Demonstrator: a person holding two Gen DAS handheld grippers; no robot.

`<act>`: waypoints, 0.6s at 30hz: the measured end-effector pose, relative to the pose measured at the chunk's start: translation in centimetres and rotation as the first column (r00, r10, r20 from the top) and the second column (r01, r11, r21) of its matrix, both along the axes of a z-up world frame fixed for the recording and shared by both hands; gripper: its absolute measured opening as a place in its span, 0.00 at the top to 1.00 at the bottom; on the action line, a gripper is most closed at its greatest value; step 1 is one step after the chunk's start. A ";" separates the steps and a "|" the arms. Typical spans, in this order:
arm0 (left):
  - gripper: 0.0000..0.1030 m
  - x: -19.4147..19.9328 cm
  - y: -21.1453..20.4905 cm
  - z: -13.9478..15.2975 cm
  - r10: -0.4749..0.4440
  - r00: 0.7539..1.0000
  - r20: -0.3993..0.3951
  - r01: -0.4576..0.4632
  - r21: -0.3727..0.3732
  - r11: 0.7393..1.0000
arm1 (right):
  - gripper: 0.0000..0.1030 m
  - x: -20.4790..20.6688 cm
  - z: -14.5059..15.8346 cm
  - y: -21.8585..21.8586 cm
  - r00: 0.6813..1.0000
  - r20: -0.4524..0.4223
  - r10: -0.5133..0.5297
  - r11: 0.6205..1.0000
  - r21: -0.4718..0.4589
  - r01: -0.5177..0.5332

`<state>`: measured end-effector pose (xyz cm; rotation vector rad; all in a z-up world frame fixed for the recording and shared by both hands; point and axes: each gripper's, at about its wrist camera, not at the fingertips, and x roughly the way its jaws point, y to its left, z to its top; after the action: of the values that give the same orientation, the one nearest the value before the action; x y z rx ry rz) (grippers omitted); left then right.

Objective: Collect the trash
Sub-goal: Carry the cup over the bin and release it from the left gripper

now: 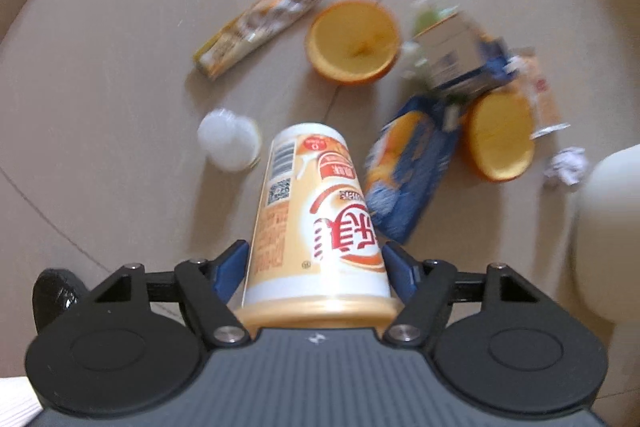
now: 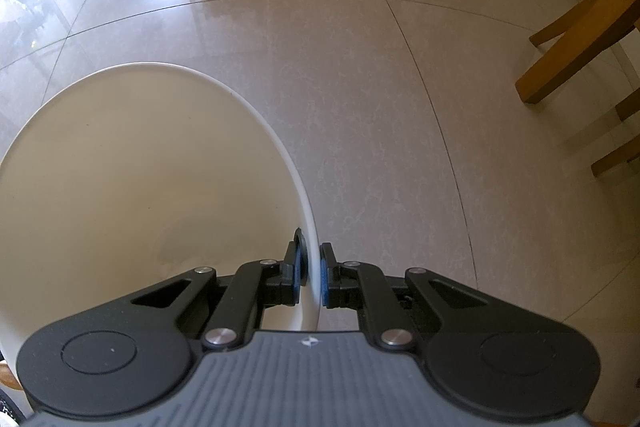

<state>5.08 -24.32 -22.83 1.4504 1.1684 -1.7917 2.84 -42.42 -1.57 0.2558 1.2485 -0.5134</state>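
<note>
The cup (image 1: pixel 316 215) sits clamped in the left claw (image 1: pixel 316 269), its fingers spread wide on either side of it, rim toward the camera. Just ahead on the floor (image 1: pixel 120 87) lie a white lid (image 1: pixel 228 145) to the left and a blue wrapper (image 1: pixel 408 171) to the right; further off are two orange halves (image 1: pixel 354 41), a long wrapper (image 1: pixel 264 21) and a carton (image 1: pixel 456 53). The right claw (image 2: pixel 314 275) is pinched nearly together on the bin (image 2: pixel 140 167) rim.
</note>
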 end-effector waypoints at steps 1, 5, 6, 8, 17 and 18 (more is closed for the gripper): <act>0.30 -0.1 0.2 0.6 -0.006 1.000 -0.014 0.006 -0.006 1.000 | 0.89 0.0 0.0 0.0 1.000 -0.001 0.002 1.000 -0.002 -0.002; 0.30 -1.2 -0.4 3.2 -0.050 0.996 -0.074 0.048 -0.024 0.999 | 0.89 0.0 0.0 -0.2 1.000 0.002 -0.001 1.000 0.005 0.001; 0.30 -1.6 -0.3 4.2 -0.070 0.993 -0.092 0.067 -0.035 0.997 | 0.89 0.0 0.0 -0.3 1.000 0.003 -0.004 1.000 0.007 0.004; 0.30 -2.3 0.0 6.1 -0.119 0.986 -0.113 0.113 -0.057 0.992 | 0.89 0.0 0.0 -0.4 1.000 0.003 -0.005 1.000 0.008 0.005; 0.30 -6.4 1.1 19.0 -0.394 0.886 -0.246 0.360 -0.170 0.917 | 0.89 0.1 -0.1 -0.5 1.000 -0.001 -0.005 1.000 0.009 0.005; 0.30 -6.8 1.3 20.6 -0.422 0.868 -0.261 0.382 -0.189 0.904 | 0.89 0.1 -0.2 -0.5 1.000 -0.001 -0.004 1.000 0.008 0.004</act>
<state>-1.76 -23.00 -2.23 1.4605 0.9006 -2.3972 2.95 -42.90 -1.76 0.2651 1.2517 -0.5123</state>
